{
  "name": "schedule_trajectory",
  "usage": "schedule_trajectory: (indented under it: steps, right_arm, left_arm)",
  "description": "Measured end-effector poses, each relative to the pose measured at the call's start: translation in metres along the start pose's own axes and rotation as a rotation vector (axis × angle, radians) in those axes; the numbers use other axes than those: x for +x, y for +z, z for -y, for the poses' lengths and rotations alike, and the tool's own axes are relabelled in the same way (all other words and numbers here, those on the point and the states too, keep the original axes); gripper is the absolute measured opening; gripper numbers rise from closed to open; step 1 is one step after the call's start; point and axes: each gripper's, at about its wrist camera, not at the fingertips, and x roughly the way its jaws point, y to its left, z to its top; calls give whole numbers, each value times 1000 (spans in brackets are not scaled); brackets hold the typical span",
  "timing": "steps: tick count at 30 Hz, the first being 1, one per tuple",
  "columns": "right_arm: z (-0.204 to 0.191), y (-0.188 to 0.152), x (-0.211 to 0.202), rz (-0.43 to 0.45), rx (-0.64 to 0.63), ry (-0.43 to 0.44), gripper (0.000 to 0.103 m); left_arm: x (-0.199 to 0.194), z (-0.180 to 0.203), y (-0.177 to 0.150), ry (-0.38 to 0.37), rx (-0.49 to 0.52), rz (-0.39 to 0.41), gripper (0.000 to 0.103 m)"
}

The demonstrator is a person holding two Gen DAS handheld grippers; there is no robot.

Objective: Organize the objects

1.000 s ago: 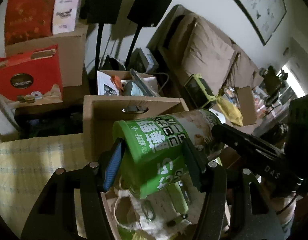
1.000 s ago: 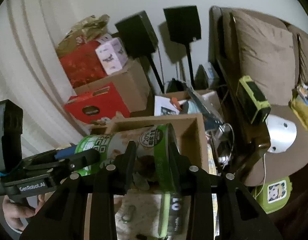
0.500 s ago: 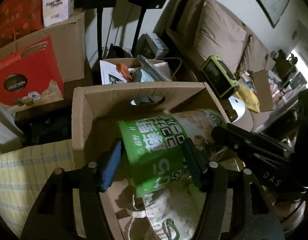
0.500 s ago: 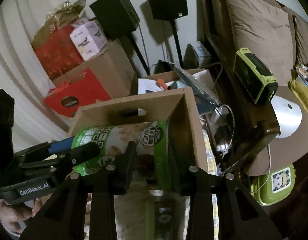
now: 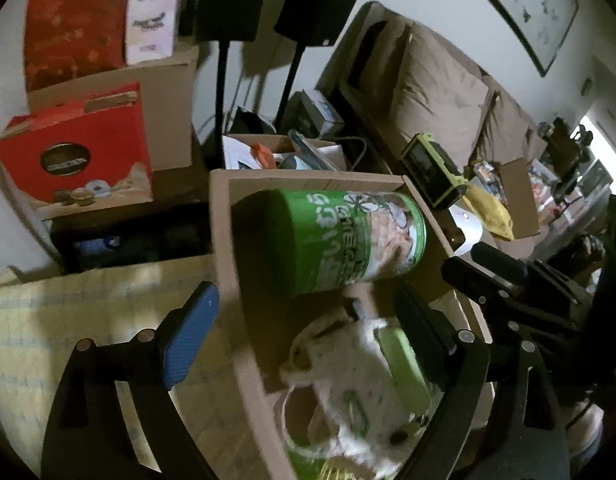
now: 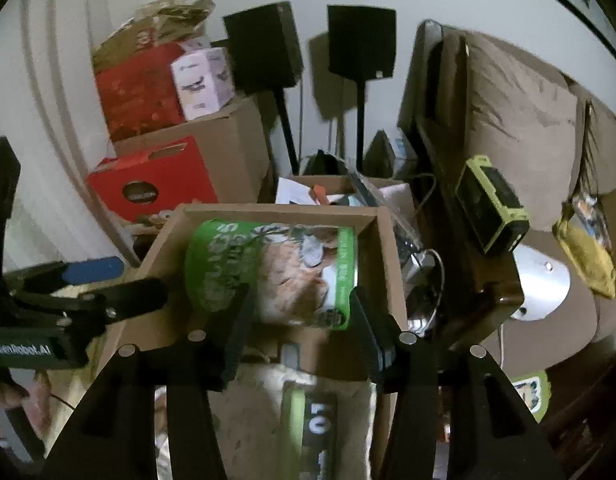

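Observation:
A green snack canister (image 5: 348, 248) lies on its side at the far end of an open cardboard box (image 5: 308, 178), above a white cloth bag (image 5: 348, 380) and a green item (image 5: 400, 364). My left gripper (image 5: 303, 312) is just short of the canister. Its jaws are opening wide, and its blue pad (image 5: 191, 340) is well clear of the canister. In the right wrist view the canister (image 6: 267, 272) rests against the box wall (image 6: 275, 210). My right gripper (image 6: 299, 308) is opening, with the canister's near side between its fingertips and no pad pressing on it.
Behind the box stand a smaller carton of clutter (image 5: 283, 148), a red gift box (image 5: 71, 152), stacked cartons and two black speakers on stands (image 5: 227, 0). A brown sofa (image 5: 436, 92) with a yellow-green device (image 5: 432, 168) is on the right, and a checked cloth (image 5: 67, 312) on the left.
Both grippers held the canister over the box, then spread their jaws. The canister has left them and lies deeper in the box, at its far wall.

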Motion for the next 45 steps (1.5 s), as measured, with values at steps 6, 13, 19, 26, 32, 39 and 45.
schedule_trajectory:
  steps: [6, 13, 19, 26, 32, 39, 45]
  right_arm:
    - [-20, -22, -30, 27, -29, -42, 81]
    - [-46, -52, -70, 76, -76, -102, 97]
    - [-62, -73, -93, 126, -89, -147, 102]
    - [-70, -91, -108, 132, -40, -103, 102]
    - [-82, -111, -119, 131, -18, -104, 102]
    - [-91, -137, -133, 126, 17, -82, 102]
    - [-100, -156, -147, 133, 11, -89, 102]
  left_arm:
    - [-37, -12, -30, 39, -13, 22, 103]
    - [-74, -20, -73, 154, 10, 51, 103]
    - [-104, -20, -102, 195, 3, 108, 103]
    - [-137, -28, -136, 240, -31, 175, 103]
    - [-154, -34, -164, 327, -11, 201, 103]
    - [-174, -35, -194, 342, -19, 229, 103]
    - [-181, -35, -212, 431, -56, 221, 103]
